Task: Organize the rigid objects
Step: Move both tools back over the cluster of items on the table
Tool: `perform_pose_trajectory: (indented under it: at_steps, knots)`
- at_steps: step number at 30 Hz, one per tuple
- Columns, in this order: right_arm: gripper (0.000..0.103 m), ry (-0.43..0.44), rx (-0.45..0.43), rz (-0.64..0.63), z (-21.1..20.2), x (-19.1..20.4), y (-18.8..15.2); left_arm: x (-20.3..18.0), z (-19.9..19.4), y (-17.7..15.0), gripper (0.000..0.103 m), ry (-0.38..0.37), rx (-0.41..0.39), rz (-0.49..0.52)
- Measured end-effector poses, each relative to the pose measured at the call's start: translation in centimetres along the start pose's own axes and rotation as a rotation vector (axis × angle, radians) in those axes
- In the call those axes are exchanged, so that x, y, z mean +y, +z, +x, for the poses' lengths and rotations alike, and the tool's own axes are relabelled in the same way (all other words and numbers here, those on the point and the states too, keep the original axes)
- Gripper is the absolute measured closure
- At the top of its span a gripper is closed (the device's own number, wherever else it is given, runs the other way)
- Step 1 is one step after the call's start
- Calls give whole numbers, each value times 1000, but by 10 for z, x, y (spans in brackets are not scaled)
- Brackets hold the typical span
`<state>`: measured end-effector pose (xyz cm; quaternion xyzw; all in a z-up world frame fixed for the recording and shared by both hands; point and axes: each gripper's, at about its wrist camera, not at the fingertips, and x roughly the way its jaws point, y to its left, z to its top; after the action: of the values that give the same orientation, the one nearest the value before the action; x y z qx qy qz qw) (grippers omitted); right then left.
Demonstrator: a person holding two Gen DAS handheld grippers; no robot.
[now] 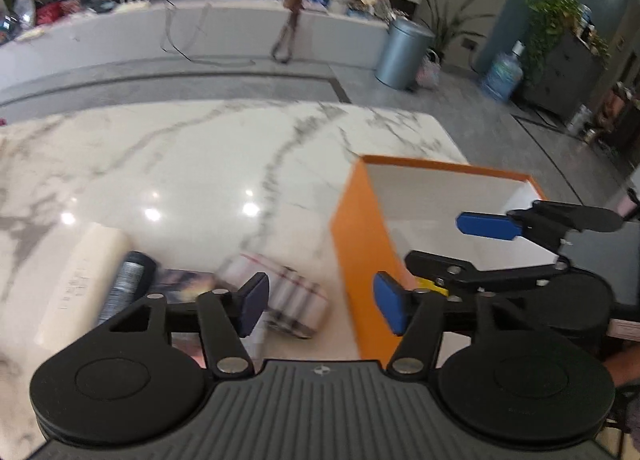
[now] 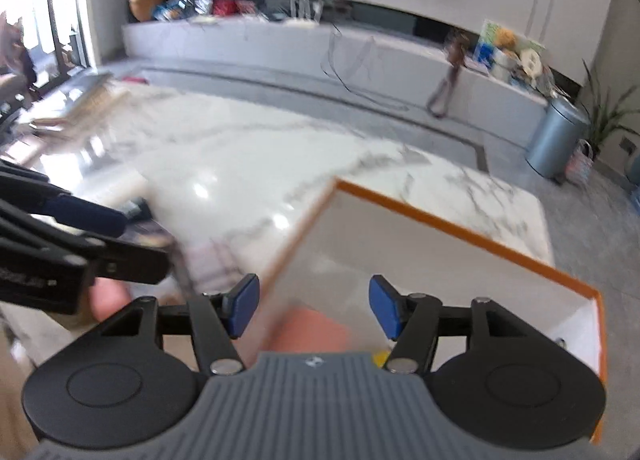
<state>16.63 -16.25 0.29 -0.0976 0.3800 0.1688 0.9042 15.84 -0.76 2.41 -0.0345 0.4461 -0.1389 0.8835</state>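
Note:
An orange box (image 1: 358, 244) with a white inside stands open on the marble table (image 1: 192, 164). My left gripper (image 1: 322, 306) is open beside the box's left wall, with nothing between its pads. On the table below it lie a plaid-patterned item (image 1: 292, 292), a dark cylinder (image 1: 128, 280), a cream tube (image 1: 80, 272) and a flat printed item (image 1: 184, 284), all blurred. My right gripper (image 2: 315, 308) hangs open over the orange box (image 2: 460, 226) and holds nothing. Inside the box I see a salmon-pink item (image 2: 310, 330) and a yellow item (image 2: 380, 358).
The right gripper (image 1: 434, 240) reaches in over the box from the right; the left gripper (image 2: 142, 240) shows at left with a hand (image 2: 108, 300) behind it. A long white cabinet (image 1: 240, 28) and a metal bin (image 1: 404, 52) stand across the grey floor.

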Motion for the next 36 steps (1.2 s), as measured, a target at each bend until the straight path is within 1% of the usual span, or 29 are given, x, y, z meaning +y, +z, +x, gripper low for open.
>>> perform_pose_trajectory:
  at_steps: [4, 8, 13, 17, 18, 19, 23, 25, 28, 34, 35, 36]
  knots:
    - [41, 57, -25, -36, -5, 26, 8, 20, -15, -8, 27, 52, -28, 2]
    - [41, 105, -30, -111, -4, 56, 9, 49, -22, -17, 27, 60, 0, -46]
    - [42, 163, 5, -144, 6, 91, 5, 82, -23, -34, 27, 138, 43, -157]
    - [47, 194, 40, -146, 22, 114, -2, 104, -14, -48, 27, 173, 107, -280]
    - [47, 206, 51, -144, 26, 118, -4, 107, -11, -52, 27, 171, 122, -305]
    - [47, 214, 62, -144, 30, 121, -8, 109, -7, -56, 24, 169, 135, -324]
    - [47, 219, 103, -163, 44, 131, -16, 116, 7, -68, 20, 166, 177, -415]
    - [47, 224, 119, -168, 48, 131, -20, 117, 10, -73, 17, 171, 176, -437]
    - [48, 224, 134, -178, 56, 134, -24, 120, 15, -76, 17, 172, 175, -475]
    - [49, 223, 146, -214, 71, 143, -24, 123, 19, -77, 14, 164, 183, -467]
    - [46, 226, 150, -216, 73, 145, -24, 123, 19, -77, 14, 161, 185, -470]
    - [45, 225, 151, -221, 75, 146, -24, 124, 20, -77, 14, 154, 192, -474]
